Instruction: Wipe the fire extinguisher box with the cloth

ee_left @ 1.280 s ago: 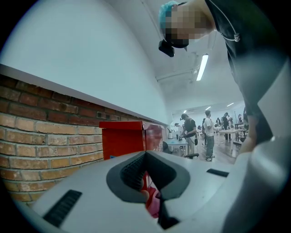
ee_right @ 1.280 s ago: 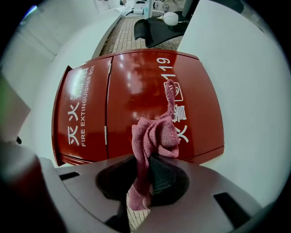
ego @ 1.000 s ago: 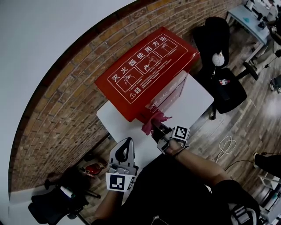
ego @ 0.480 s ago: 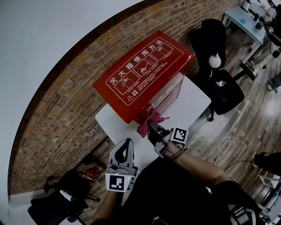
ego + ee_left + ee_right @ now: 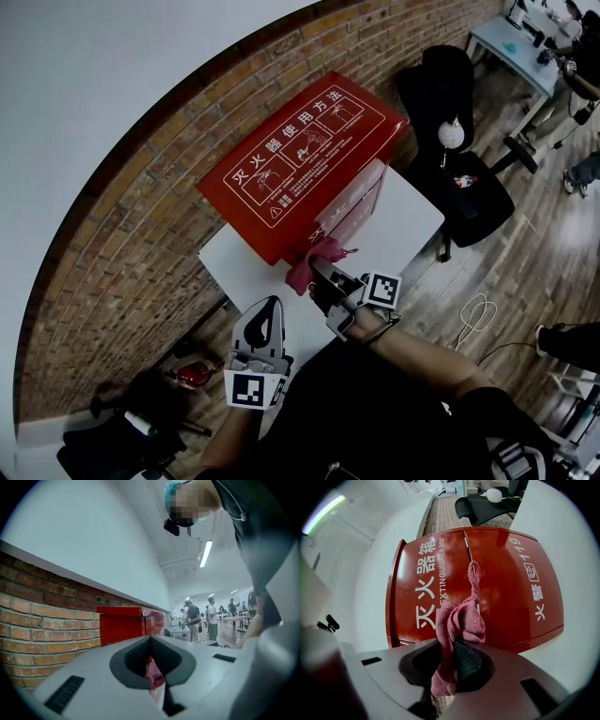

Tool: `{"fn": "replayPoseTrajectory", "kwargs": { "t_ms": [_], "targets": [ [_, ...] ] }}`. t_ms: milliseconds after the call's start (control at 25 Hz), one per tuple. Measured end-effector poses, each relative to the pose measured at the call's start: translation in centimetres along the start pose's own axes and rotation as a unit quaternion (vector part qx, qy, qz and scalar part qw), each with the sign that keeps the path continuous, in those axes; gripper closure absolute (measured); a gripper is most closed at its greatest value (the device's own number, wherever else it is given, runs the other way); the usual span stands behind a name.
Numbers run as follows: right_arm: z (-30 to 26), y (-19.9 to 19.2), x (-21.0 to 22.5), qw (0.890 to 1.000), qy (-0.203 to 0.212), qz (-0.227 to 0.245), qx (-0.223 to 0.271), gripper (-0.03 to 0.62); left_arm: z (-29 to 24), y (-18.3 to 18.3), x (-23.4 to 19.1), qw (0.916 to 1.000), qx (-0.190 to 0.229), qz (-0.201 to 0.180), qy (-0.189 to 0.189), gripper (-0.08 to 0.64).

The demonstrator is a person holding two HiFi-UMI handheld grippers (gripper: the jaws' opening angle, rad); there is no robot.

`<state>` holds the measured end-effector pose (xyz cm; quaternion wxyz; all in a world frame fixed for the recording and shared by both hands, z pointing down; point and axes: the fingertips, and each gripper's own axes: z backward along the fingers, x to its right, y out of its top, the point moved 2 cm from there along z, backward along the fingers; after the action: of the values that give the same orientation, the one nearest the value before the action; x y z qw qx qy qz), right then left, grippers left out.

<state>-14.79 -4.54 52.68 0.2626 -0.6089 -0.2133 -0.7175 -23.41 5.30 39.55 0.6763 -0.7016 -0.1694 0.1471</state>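
The red fire extinguisher box (image 5: 300,159) lies on a white table (image 5: 403,220) against the brick wall, its lid printed with white characters. My right gripper (image 5: 319,277) is shut on a pink cloth (image 5: 315,262) at the box's front face near its lower left corner. In the right gripper view the cloth (image 5: 461,616) bunches out of the right gripper (image 5: 450,660) and hangs against the red box front (image 5: 497,588). My left gripper (image 5: 266,311) hangs at the table's near edge, away from the box, shut and holding nothing. From the left gripper (image 5: 152,667) the box (image 5: 124,625) shows side-on.
A black office chair (image 5: 473,192) stands right of the table with a white cable (image 5: 478,314) on the wooden floor nearby. Dark bags and a red item (image 5: 192,373) lie on the floor at lower left. People (image 5: 193,619) stand at distant tables.
My right gripper and the cloth have slid a little leftward along the box front. The left gripper has stayed where it was.
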Motion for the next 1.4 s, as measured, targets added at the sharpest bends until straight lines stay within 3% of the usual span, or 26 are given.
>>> {"fn": "replayPoseTrajectory", "kwargs": {
  "t_ms": [1400],
  "targets": [
    [-2.3, -0.4, -12.4, 0.993, 0.113, 0.029, -0.019, 0.514, -0.7, 1.0, -1.2, 0.9997, 0.022, 0.004, -0.003, 0.526]
  ]
}}
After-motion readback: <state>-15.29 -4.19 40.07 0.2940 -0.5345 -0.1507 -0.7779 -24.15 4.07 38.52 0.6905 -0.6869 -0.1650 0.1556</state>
